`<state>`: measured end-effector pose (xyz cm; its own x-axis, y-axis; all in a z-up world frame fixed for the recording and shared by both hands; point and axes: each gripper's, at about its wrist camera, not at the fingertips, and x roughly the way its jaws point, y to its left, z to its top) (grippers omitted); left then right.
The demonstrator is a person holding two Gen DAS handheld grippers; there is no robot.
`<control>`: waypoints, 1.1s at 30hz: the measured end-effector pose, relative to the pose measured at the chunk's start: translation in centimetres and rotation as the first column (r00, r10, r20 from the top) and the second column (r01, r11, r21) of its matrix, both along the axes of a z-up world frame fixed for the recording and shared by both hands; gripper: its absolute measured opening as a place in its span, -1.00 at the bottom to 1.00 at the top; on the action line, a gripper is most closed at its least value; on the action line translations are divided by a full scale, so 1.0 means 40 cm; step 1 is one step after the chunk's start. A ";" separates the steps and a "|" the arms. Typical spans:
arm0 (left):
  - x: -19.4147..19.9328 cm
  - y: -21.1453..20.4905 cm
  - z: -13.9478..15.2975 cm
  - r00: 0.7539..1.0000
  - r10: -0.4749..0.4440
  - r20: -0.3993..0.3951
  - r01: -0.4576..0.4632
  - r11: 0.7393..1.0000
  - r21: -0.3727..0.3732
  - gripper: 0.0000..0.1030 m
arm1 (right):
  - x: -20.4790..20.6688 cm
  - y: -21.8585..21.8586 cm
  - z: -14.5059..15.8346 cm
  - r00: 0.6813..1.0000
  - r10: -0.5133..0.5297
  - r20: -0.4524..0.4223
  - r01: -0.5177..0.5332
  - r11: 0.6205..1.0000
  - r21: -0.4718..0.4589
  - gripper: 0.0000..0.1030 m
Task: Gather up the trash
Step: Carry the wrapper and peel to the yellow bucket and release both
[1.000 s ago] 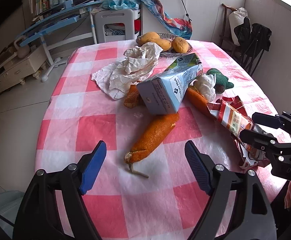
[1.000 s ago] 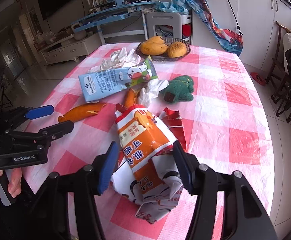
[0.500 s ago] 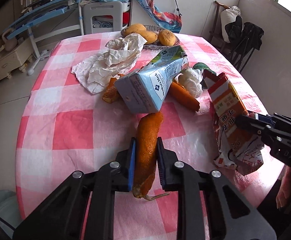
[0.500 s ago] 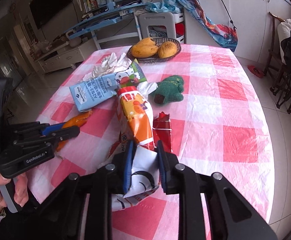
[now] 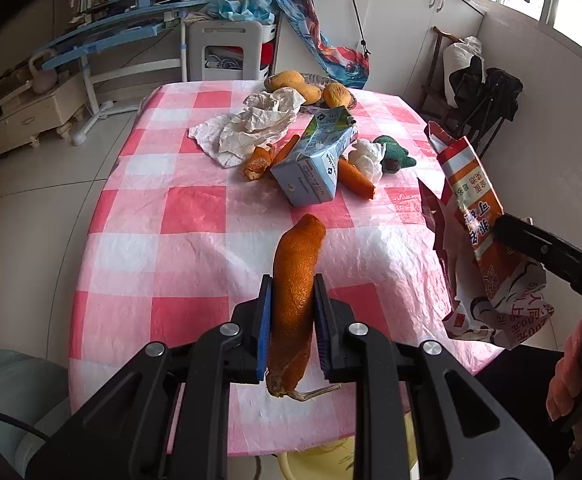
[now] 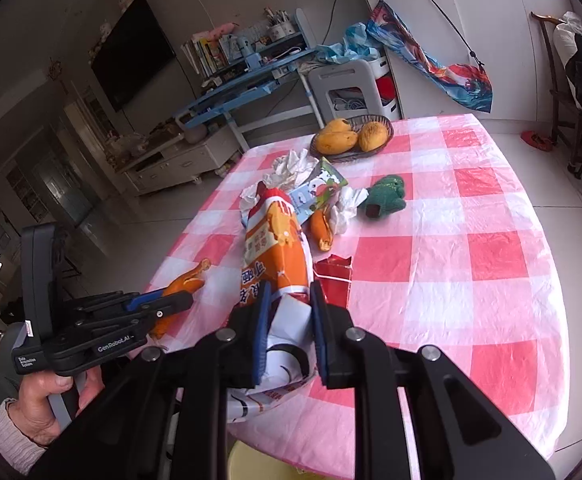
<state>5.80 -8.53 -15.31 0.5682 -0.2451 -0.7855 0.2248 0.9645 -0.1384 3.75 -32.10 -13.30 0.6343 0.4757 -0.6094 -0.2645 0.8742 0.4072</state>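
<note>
My left gripper (image 5: pixel 291 322) is clamped on a long strip of orange peel (image 5: pixel 295 280), the blue pads pressing its sides, and the strip looks to be clear of the pink checked tablecloth (image 5: pixel 195 248), its stalk end dangling below the jaws. Further along the table, the rest of the trash lies in a heap: crumpled white paper (image 5: pixel 251 124), a blue milk carton (image 5: pixel 315 164) on its side, two smaller bits of peel touching it, a wad of tissue (image 5: pixel 367 156), and just beside that a green knitted thing (image 5: pixel 395 156). The basket of mangoes (image 5: pixel 311 86) at the far edge is not trash, I judge, and stays where it is.

To the right, my right gripper (image 6: pixel 289 334) is closed tight on the crumpled lower end of an orange and white snack bag (image 6: pixel 275 248), which stands up from the jaws over the near part of the table. A torn red scrap (image 6: pixel 333 276) lies on the cloth just beside it.

So I am at the carrying step, both hands loaded. Next I need to bring each piece over a bin and part the jaws. Something yellow (image 6: pixel 247 462) shows under the near table edge; it may be the bin, though I see too little of it to be sure. Then I go back for the carton and paper.
</note>
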 end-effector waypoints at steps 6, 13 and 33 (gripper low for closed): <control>-0.044 0.005 0.024 1.000 -0.005 0.017 0.005 1.000 0.005 -0.63 | -0.058 -0.004 0.015 1.000 0.009 0.021 -0.010 0.998 0.061 -0.61; -0.089 0.012 0.035 1.000 -0.004 0.029 0.004 1.000 0.017 -0.63 | -0.139 0.032 -0.001 0.999 0.049 -0.010 -0.048 0.998 0.051 -0.61; -0.206 -0.022 0.049 0.998 -0.048 0.032 0.046 0.998 0.042 -0.63 | -0.299 0.086 -0.102 0.984 0.076 -0.161 -0.084 0.995 -0.047 -0.05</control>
<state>-2.46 -9.41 -13.37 0.5827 -0.2403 -0.7763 0.2740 0.9574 -0.0908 -8.23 -28.64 -17.37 0.4890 0.4849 -0.7251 -0.2702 0.8746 0.4026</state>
